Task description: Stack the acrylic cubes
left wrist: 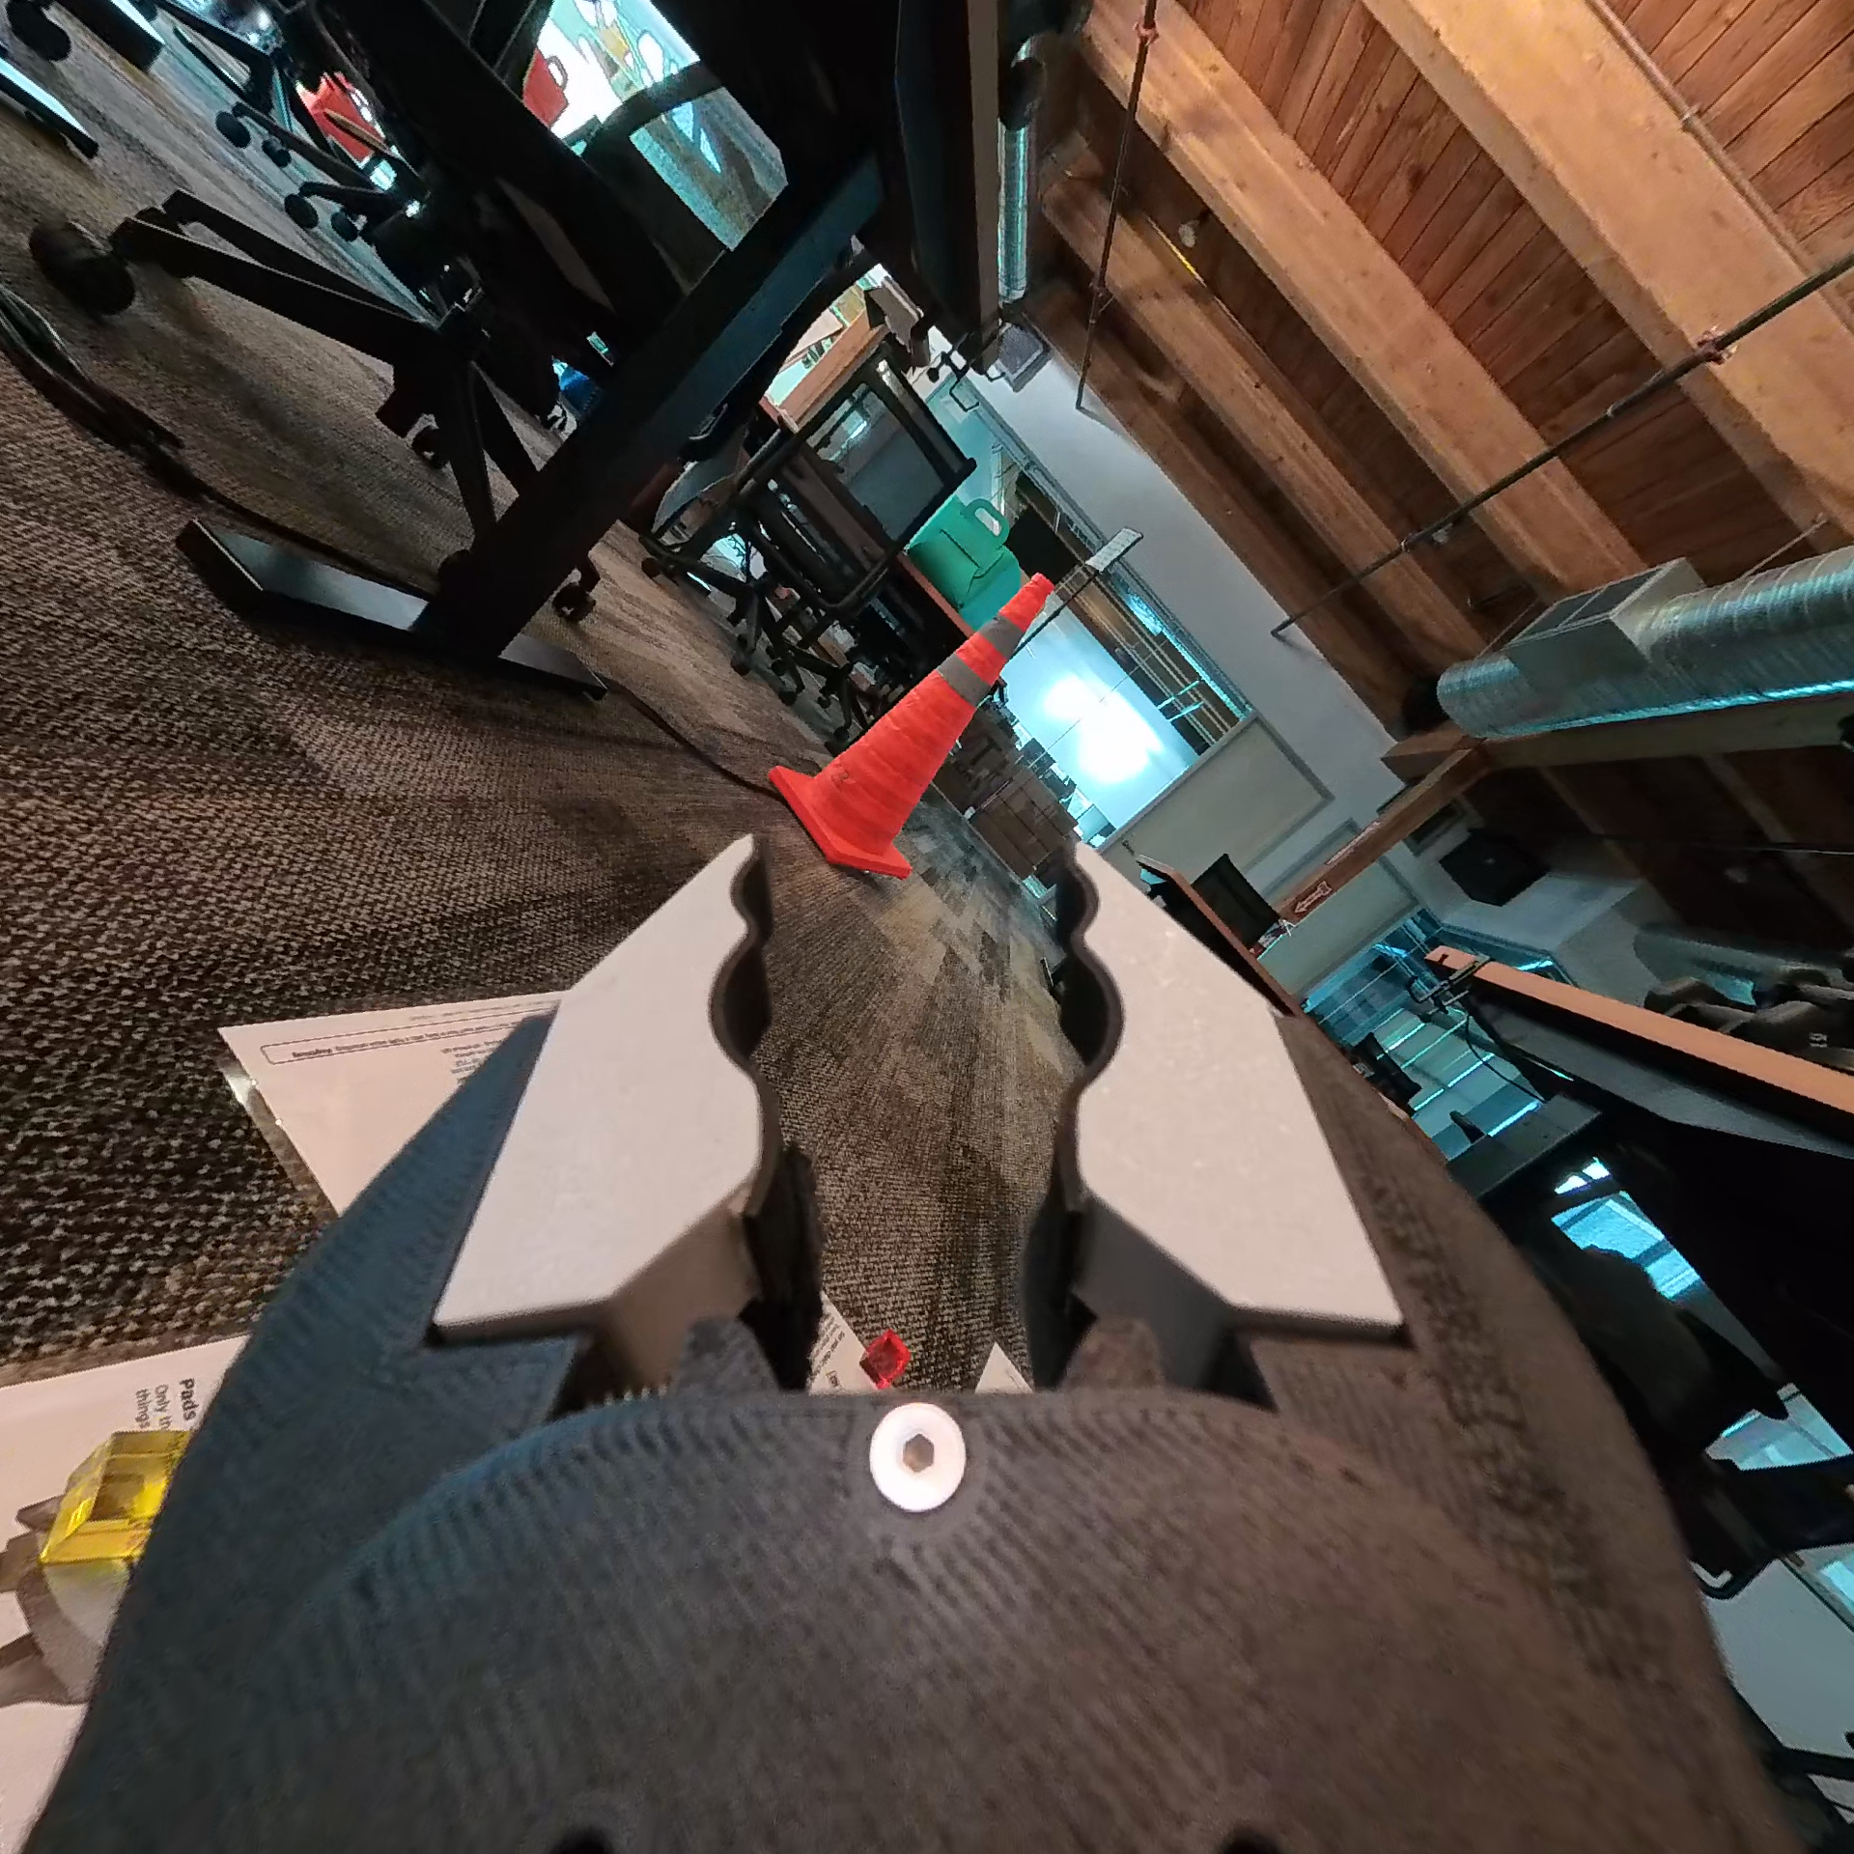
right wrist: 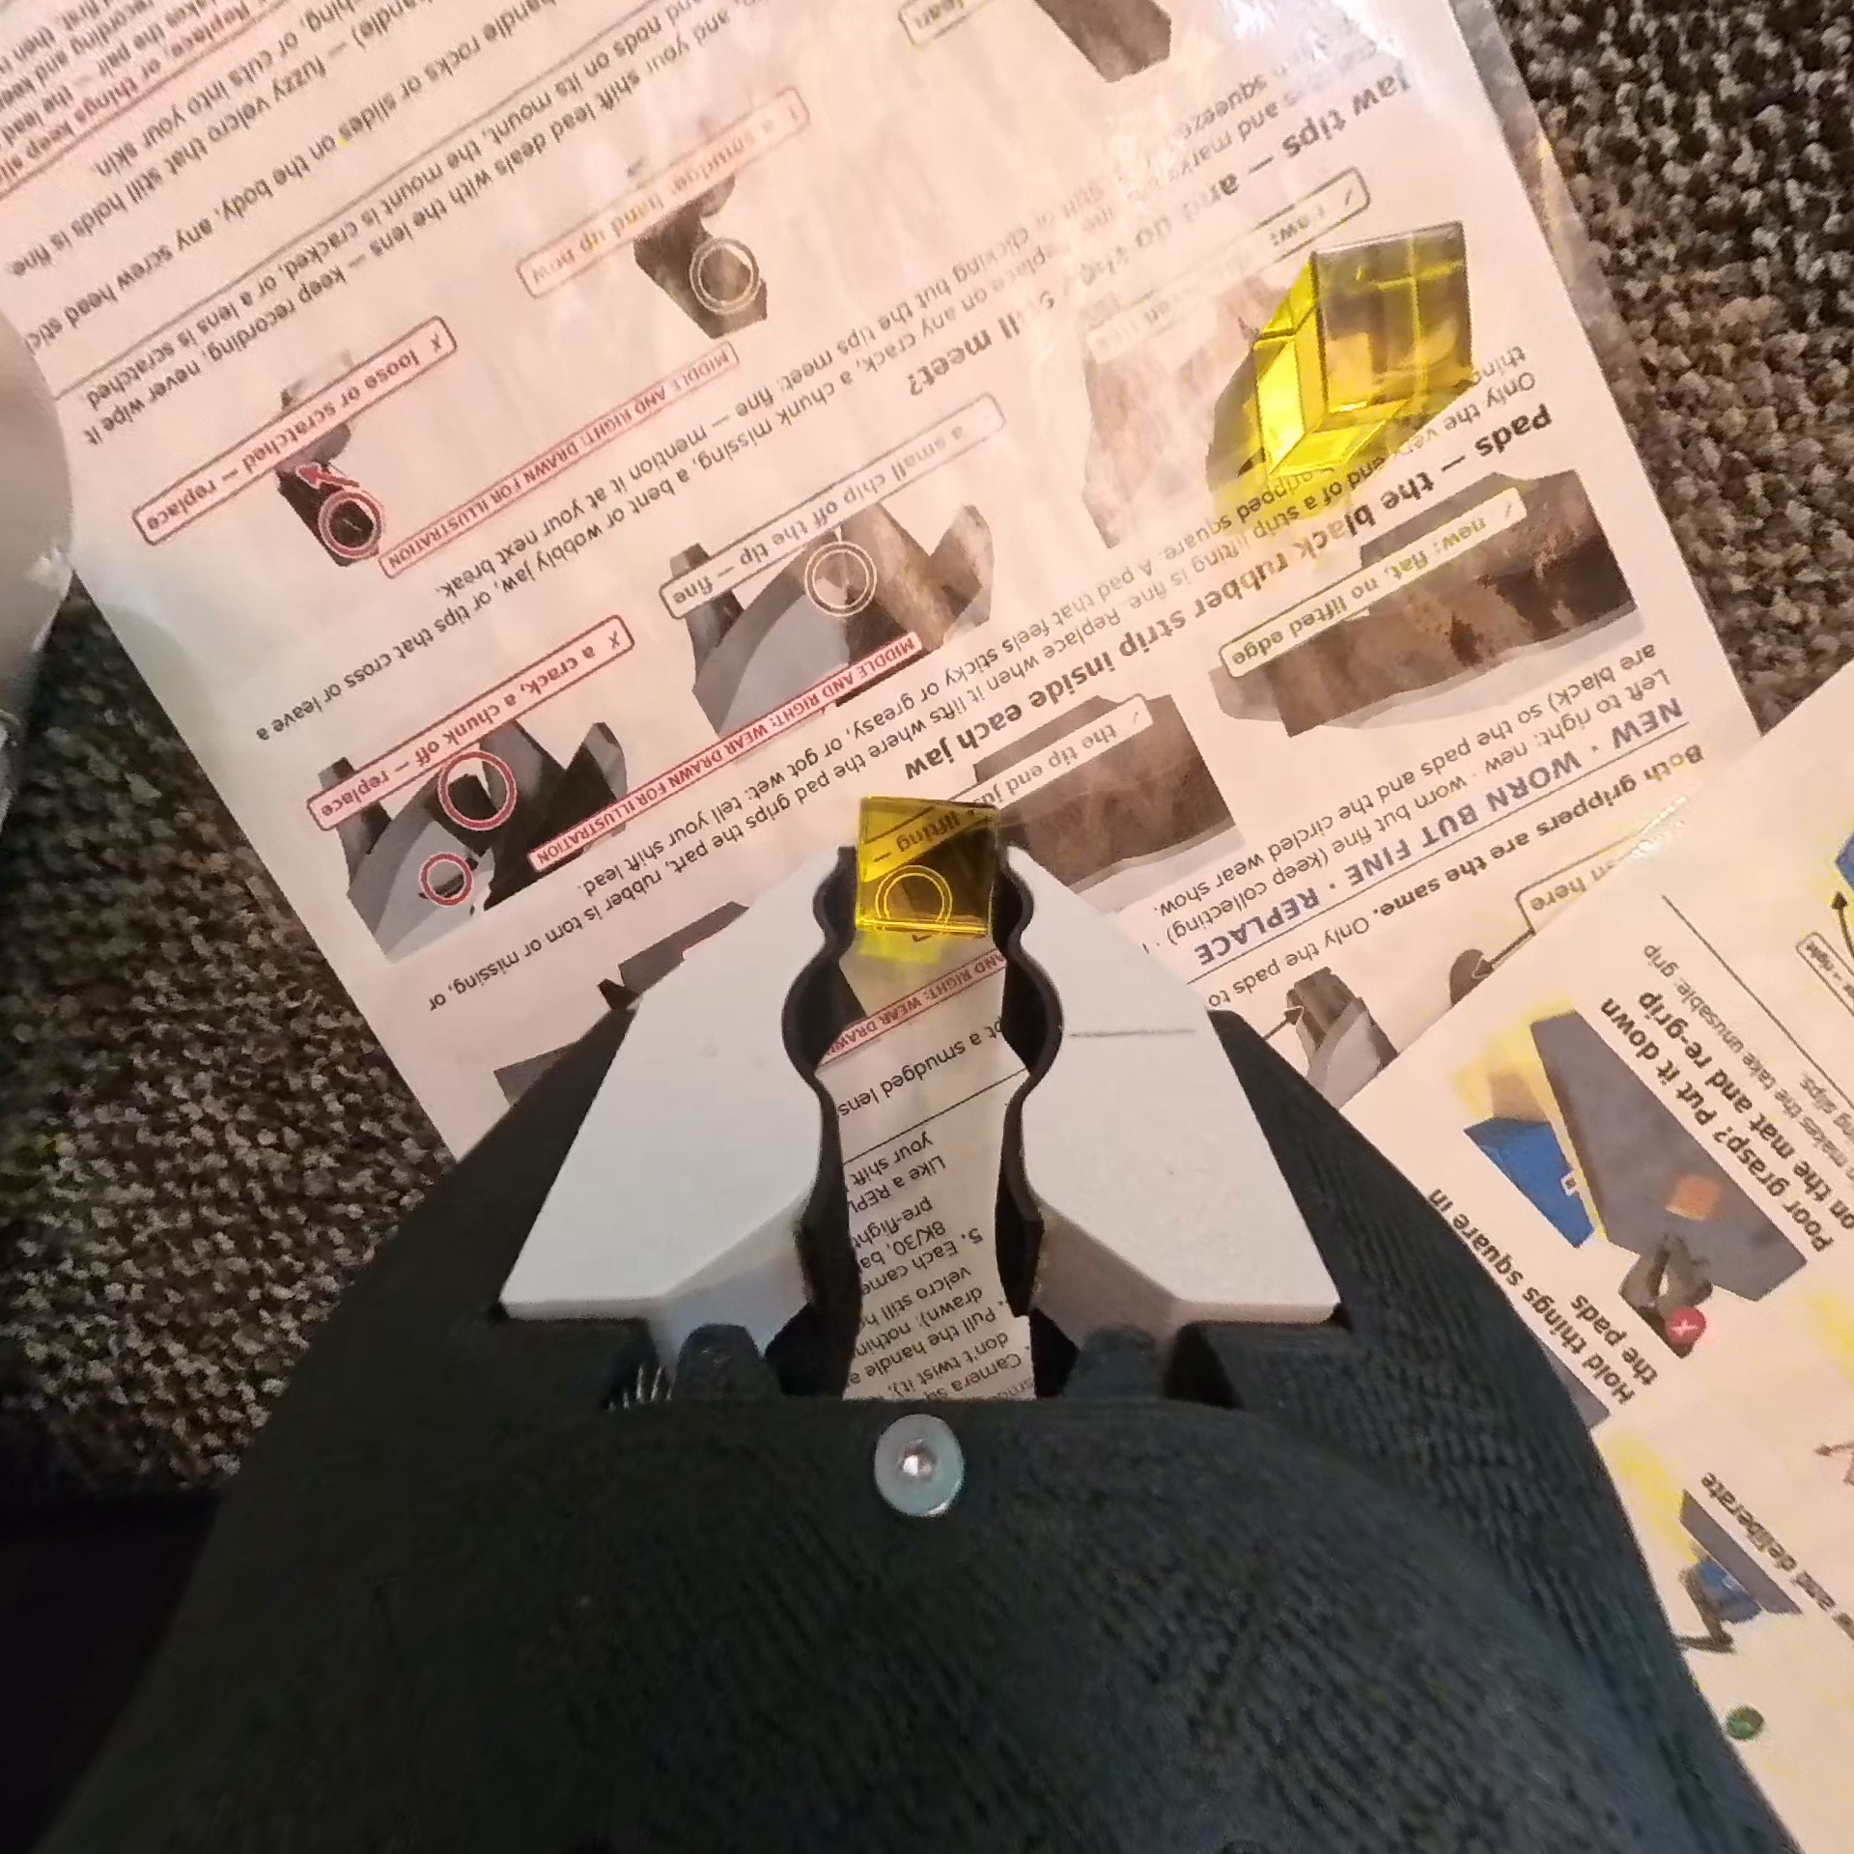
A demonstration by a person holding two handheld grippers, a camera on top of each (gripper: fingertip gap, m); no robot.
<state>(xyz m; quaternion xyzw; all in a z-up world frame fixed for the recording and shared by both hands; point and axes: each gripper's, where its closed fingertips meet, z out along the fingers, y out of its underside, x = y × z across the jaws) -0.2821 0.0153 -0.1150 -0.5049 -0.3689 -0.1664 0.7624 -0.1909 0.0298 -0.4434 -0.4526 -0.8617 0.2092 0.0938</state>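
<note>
Right gripper [right wrist: 923, 883] — pads pressed on the two sides of a small clear yellow cube [right wrist: 925, 875], pinched at the fingertips above a printed instruction sheet [right wrist: 702, 451].
Larger clear yellow block [right wrist: 1344, 361] — resting on the same sheet, far and to the right, well apart from the pinched cube.
Second printed sheet [right wrist: 1655, 1104] — near right, overlapping the first; speckled carpet [right wrist: 201, 1003] on either side.
Left gripper [left wrist: 913, 963] — fingers spread, nothing between them, aimed low across the carpet.
Orange traffic cone [left wrist: 903, 742] — standing on the carpet beyond the fingertips.
Small red cube [left wrist: 887, 1359] — on the floor near the gripper's base.
No containers visible.
</note>
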